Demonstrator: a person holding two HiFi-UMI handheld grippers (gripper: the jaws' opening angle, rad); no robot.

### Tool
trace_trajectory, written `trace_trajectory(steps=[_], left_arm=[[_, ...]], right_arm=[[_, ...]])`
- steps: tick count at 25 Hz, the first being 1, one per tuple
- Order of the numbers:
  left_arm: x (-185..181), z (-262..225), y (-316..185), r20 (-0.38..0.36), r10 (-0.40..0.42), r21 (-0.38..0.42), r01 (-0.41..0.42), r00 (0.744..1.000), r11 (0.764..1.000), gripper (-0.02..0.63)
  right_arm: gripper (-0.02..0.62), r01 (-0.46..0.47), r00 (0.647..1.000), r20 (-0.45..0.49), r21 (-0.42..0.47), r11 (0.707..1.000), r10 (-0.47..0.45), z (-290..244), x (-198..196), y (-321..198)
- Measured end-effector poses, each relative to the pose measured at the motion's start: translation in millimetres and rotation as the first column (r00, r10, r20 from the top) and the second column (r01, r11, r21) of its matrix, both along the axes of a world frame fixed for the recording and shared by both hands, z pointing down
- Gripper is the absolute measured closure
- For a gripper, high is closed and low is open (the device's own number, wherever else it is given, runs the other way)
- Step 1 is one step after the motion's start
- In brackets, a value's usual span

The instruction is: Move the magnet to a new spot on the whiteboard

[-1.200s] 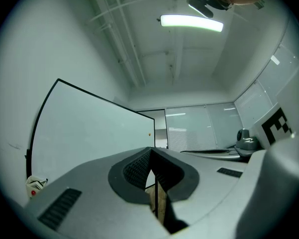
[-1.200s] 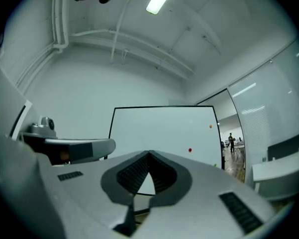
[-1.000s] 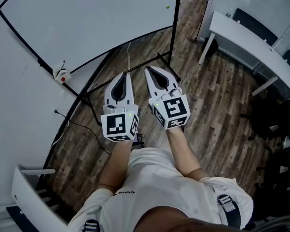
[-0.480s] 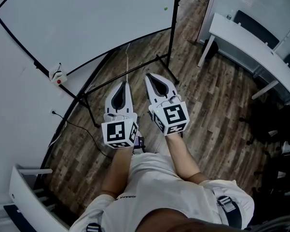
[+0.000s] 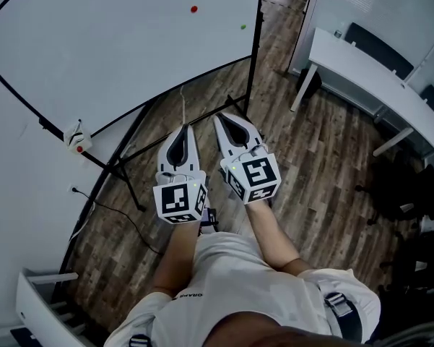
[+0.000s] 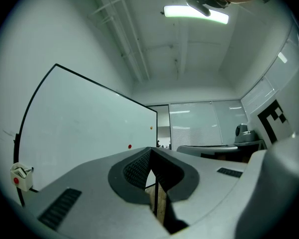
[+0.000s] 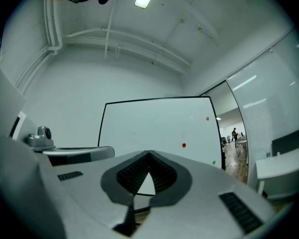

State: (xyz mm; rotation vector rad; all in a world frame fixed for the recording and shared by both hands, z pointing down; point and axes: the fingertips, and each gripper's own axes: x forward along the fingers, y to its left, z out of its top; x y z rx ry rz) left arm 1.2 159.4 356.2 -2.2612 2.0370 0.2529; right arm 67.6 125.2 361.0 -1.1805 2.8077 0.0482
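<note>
Hovering side by side, left tool (image 5: 181, 130) and right tool (image 5: 227, 120) are closed and empty. At their 12 o'clock, a red magnet (image 5: 194, 9) sticks on the whiteboard (image 5: 115, 49).

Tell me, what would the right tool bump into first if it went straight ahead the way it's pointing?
Most likely the whiteboard, low on its white face, left of the red magnet. The right tool is shut and empty, with only open air showing before the board.
</note>
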Motion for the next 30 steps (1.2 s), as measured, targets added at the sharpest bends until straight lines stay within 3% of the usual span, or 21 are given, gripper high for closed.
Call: trace_trajectory(steps=[15, 30], left_arm=[[-54, -15, -147, 0.014, 0.040, -0.006, -0.040, 0.999, 0.999, 0.603], [-133, -13, -241, 0.018, 0.099, -0.021, -0.099, 0.995, 0.995, 0.603]], right_arm=[[0.583, -0.055, 0.998, -0.003, 0.002, 0.998, 0.055, -14, -55, -140], [0.583, -0.127, 0.992, -0.023, -0.009, 0.992, 0.127, -13, -127, -234]])
